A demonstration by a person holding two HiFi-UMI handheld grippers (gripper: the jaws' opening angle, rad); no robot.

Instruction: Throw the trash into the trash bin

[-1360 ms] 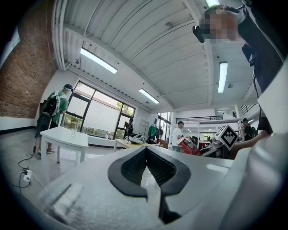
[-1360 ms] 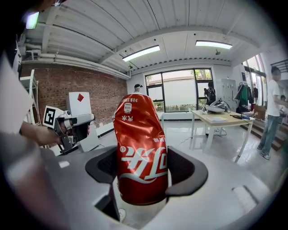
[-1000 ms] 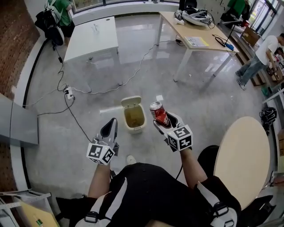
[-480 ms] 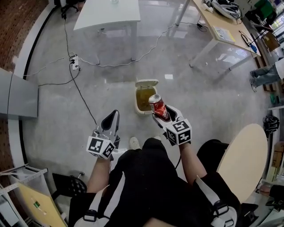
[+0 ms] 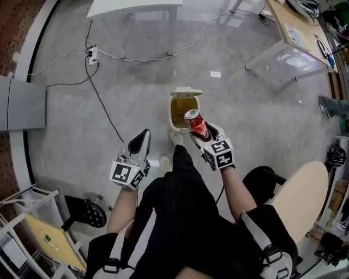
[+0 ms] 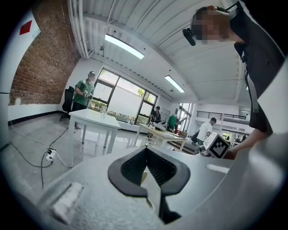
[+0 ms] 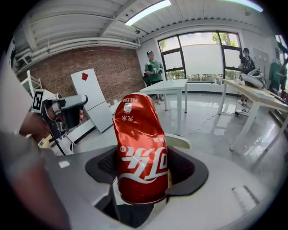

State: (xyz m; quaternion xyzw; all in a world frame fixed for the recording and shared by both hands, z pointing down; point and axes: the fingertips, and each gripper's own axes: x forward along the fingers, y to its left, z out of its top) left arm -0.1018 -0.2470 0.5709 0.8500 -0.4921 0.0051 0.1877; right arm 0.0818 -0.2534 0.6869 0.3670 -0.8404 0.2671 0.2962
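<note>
A small cream trash bin (image 5: 175, 124) stands on the concrete floor with its lid (image 5: 186, 92) flipped open, and brownish contents show inside. My right gripper (image 5: 200, 131) is shut on a dented red soda can (image 5: 196, 124), which is tilted and overlaps the bin's near right rim. In the right gripper view the can (image 7: 140, 152) fills the space between the jaws, with the bin's lid (image 7: 179, 141) just behind it. My left gripper (image 5: 140, 145) hangs left of the bin, shut and holding nothing; its pads (image 6: 135, 167) meet at the tips.
Cables (image 5: 103, 109) and a power strip (image 5: 92, 54) lie on the floor to the left of the bin. A white table (image 5: 136, 6) and a wooden table (image 5: 305, 32) stand beyond it. A round tabletop (image 5: 302, 201) is at my right. People stand in the background (image 7: 153, 72).
The bin has come closer beneath me. Both grippers have sunk, and the can has shifted from beside the bin to over its near right rim. Both grips are unchanged.
</note>
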